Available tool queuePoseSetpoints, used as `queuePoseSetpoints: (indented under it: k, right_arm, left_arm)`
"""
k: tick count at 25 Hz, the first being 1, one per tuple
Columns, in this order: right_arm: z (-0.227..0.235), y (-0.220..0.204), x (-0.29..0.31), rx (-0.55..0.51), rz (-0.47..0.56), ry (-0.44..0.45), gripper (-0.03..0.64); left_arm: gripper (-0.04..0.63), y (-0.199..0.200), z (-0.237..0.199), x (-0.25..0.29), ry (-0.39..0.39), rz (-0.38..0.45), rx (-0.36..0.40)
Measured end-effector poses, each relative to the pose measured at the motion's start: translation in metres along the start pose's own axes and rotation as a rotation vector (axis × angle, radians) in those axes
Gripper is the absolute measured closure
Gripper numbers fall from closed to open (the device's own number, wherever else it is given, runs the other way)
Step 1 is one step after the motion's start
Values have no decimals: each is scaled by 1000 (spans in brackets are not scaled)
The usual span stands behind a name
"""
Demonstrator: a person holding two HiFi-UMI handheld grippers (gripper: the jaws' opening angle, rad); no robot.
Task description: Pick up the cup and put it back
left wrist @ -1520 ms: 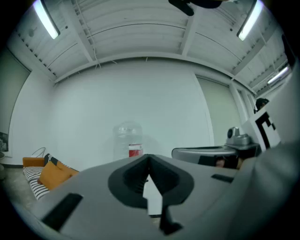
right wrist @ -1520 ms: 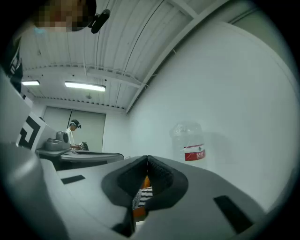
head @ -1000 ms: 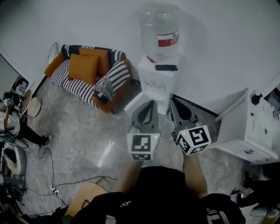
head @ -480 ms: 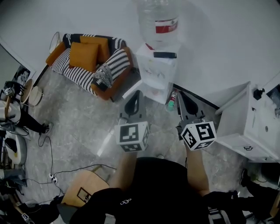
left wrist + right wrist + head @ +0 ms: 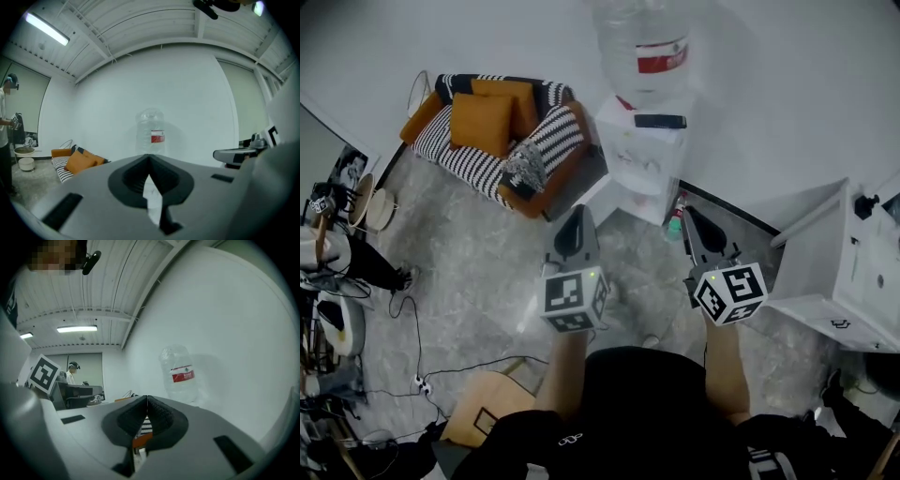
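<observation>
No cup shows in any view. In the head view my left gripper (image 5: 579, 216) and right gripper (image 5: 691, 216) are held side by side above the floor, both pointing toward the white water dispenser (image 5: 645, 159) with its clear bottle (image 5: 649, 42). Both are shut with nothing between their jaws. The left gripper view has its jaw tips (image 5: 149, 161) meeting in front of the bottle (image 5: 152, 131). In the right gripper view the shut jaws (image 5: 146, 405) sit left of the bottle (image 5: 180, 373).
A striped sofa with orange cushions (image 5: 502, 141) stands left of the dispenser. A white cabinet (image 5: 844, 272) is at the right. A small green and red item (image 5: 677, 220) stands on the floor beside the dispenser. A wooden seat (image 5: 487, 408) and cables (image 5: 412, 375) lie at the lower left.
Both grippers have sunk and drawn apart; the left one has shifted left. Both stayed shut.
</observation>
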State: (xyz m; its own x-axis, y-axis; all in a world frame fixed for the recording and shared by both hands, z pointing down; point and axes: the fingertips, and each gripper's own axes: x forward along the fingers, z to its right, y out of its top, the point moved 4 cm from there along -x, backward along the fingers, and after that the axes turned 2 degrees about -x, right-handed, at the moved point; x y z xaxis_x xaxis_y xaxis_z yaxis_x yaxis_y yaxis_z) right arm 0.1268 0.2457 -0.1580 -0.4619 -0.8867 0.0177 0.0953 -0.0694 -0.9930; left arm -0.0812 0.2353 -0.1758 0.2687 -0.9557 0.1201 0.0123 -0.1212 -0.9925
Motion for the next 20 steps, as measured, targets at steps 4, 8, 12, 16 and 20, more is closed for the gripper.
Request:
queuePoseSetpoints:
  k: [4,8,12,16,20]
  right_arm:
    - [-4,-4,46,-2,-3,13,607]
    - [-3,8,100,9,63,26,607]
    - [-4,42,156,1,188,24,607]
    - [-11,44,208,-78,161,-16,607]
    - [-19,30,252,-104,78,-37,607]
  left_arm:
    - [583,-7,-25,31,-17,-14,-7]
    - [583,-6,-62,75,-28,-18,-29]
    - [583,8,-105,121,-76,-6,-17]
    - [583,19,-136,159,-117,37,-14]
    - [583,17,-145,191,-187,22,-11]
